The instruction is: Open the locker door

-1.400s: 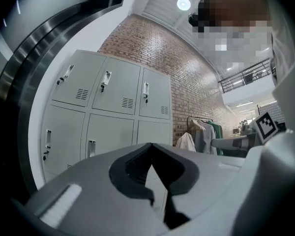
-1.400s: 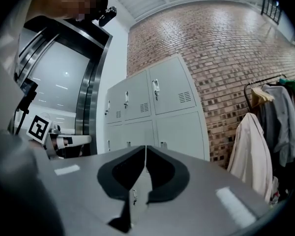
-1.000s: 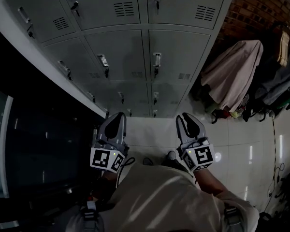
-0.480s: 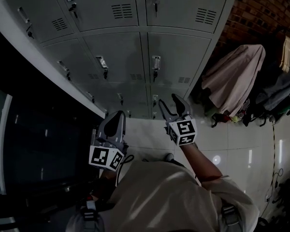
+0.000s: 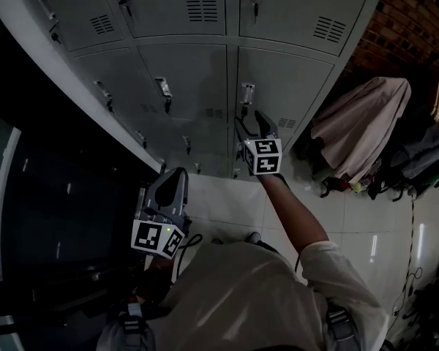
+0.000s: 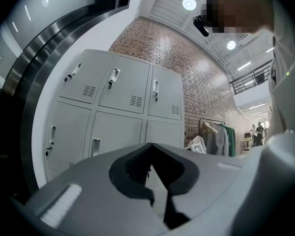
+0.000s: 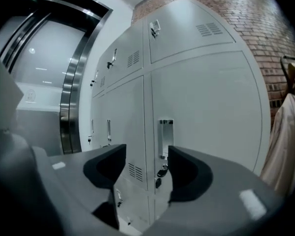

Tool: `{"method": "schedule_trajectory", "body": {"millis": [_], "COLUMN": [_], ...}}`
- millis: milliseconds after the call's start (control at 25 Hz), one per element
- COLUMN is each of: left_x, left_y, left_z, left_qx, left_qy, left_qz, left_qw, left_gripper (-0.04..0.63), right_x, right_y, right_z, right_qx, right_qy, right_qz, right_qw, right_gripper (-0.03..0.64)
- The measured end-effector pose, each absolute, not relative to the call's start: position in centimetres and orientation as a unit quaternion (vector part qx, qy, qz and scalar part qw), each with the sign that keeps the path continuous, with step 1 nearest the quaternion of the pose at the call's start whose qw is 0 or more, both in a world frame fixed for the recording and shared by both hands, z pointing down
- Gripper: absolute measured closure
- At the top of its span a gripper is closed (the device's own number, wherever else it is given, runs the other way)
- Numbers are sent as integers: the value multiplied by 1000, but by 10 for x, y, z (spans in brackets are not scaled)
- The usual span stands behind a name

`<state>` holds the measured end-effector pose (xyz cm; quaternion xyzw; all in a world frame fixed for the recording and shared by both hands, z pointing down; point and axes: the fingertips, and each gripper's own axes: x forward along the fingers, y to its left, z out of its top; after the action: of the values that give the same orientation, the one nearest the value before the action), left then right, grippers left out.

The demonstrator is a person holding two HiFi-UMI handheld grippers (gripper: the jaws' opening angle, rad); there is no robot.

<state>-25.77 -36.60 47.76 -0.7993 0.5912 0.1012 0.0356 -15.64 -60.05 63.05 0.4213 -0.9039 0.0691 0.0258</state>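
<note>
No legible text anywhere; round emblem (image 7: 29, 95) left of lockers (image 7: 201, 97) was too blurred to read.

Brick wall (image 5: 417, 20); hanging coats (image 5: 362, 119); tiled floor (image 5: 377, 229).

The bank of lockers (image 5: 183, 72) stood straight ahead, with a brick wall (image 5: 417, 20) to its right and coats (image 5: 366, 123) hanging in front of that wall. The right tool (image 5: 250, 121) hovered before a door in the right-hand column, near its handle (image 5: 246, 93) but apart from it, jaws opening with nothing between them. The left tool (image 5: 175, 178) hung lower and to the left, over the floor (image 5: 366, 218) before the lockers
</note>
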Motion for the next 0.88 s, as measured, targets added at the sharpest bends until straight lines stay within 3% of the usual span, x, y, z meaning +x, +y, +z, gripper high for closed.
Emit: {"method": "schedule_trajectory", "body": {"millis": [520,880], "left_x": [-282,-291], "left_y": [-357,-354], "left_z": [492,492], "left_qx": [-791,-789], "left_qy": [604,608], "left_qz": [98,90], "left_qw": [26,26], "left_gripper": [566,566], "right_x": [-195,-206], "right_y": [-668,-677], "right_z": [660,656], "right_qx": [438,445], "right_qy": [-893,-889], "right_qz": [66,79], "right_qw": [87,79], "right_gripper": [342,337]}}
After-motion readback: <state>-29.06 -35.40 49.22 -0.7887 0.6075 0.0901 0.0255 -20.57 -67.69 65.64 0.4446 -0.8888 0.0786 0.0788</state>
